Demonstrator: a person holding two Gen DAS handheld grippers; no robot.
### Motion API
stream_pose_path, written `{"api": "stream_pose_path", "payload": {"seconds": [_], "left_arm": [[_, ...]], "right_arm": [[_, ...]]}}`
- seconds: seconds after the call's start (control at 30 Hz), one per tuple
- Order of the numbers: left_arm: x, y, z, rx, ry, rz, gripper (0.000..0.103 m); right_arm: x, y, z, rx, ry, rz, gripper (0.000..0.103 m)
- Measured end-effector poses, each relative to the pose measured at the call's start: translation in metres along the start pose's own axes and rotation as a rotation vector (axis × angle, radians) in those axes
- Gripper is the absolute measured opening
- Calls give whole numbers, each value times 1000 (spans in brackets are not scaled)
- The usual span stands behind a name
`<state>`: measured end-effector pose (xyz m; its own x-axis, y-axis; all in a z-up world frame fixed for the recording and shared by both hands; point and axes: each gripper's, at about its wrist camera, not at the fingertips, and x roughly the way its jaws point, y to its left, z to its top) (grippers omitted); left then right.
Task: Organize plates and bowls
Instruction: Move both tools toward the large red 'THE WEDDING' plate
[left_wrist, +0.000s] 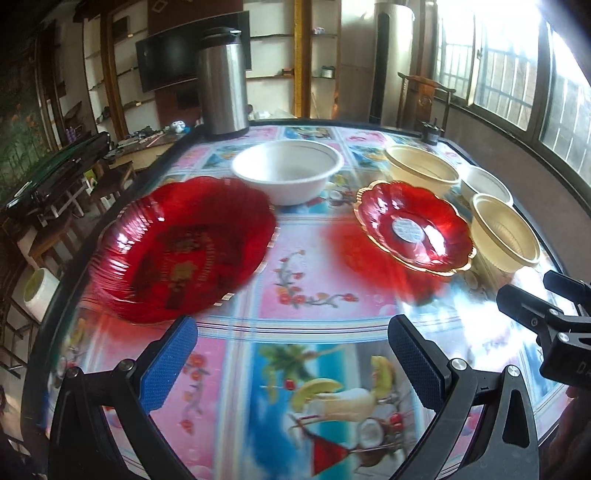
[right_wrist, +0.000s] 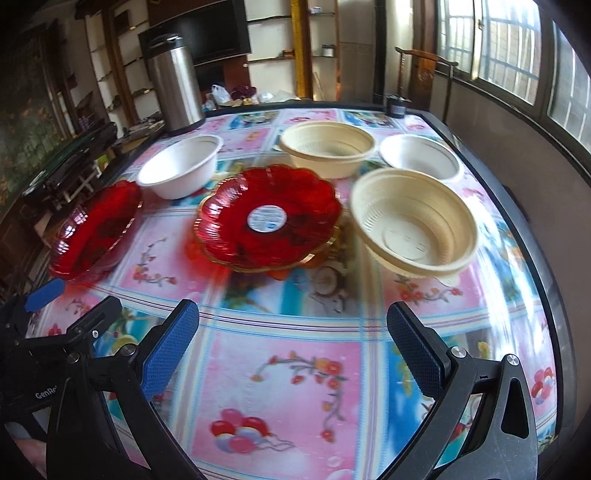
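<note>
Both tongs are spread wide and hold nothing, hovering over the near part of the tabletop (left_wrist: 314, 258). Left tongs (left_wrist: 291, 362) have blue pads, and the bigger red plate (left_wrist: 181, 247) lies just ahead of their left finger, close to the tabletop's left edge. A white bowl (left_wrist: 286, 171) sits beyond that plate, touching or nearly touching its far rim. Ahead and to the right of the left tongs lies a smaller red plate (left_wrist: 413, 227) with a gold rim and a round white sticker in its middle.

Right tongs (right_wrist: 291, 358) face that smaller red plate (right_wrist: 267, 218) almost straight ahead. A cream bowl (right_wrist: 413, 221) stands just beside it, ahead of the right finger. Farther off are another cream bowl (right_wrist: 328, 147) and, to its right, a small white bowl (right_wrist: 419, 157). A steel thermos (right_wrist: 175, 83) stands upright at the far left of the tabletop. All bowls are upright and apart, none stacked.
</note>
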<state>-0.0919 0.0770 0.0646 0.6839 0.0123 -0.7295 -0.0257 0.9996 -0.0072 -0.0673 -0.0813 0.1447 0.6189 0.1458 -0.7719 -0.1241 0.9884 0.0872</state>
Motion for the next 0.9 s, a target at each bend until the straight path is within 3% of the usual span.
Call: {"api": "stream_pose_path", "payload": {"seconds": [0.33, 0.63, 0.9], "left_arm": [[8, 85, 22, -86, -43, 75, 103], [44, 161, 42, -173, 4, 133, 103], [72, 171, 50, -149, 70, 108, 103]], "right_arm": [[22, 71, 34, -81, 17, 119, 103], [72, 134, 70, -108, 75, 206, 103], [125, 160, 90, -87, 166, 229, 103]]}}
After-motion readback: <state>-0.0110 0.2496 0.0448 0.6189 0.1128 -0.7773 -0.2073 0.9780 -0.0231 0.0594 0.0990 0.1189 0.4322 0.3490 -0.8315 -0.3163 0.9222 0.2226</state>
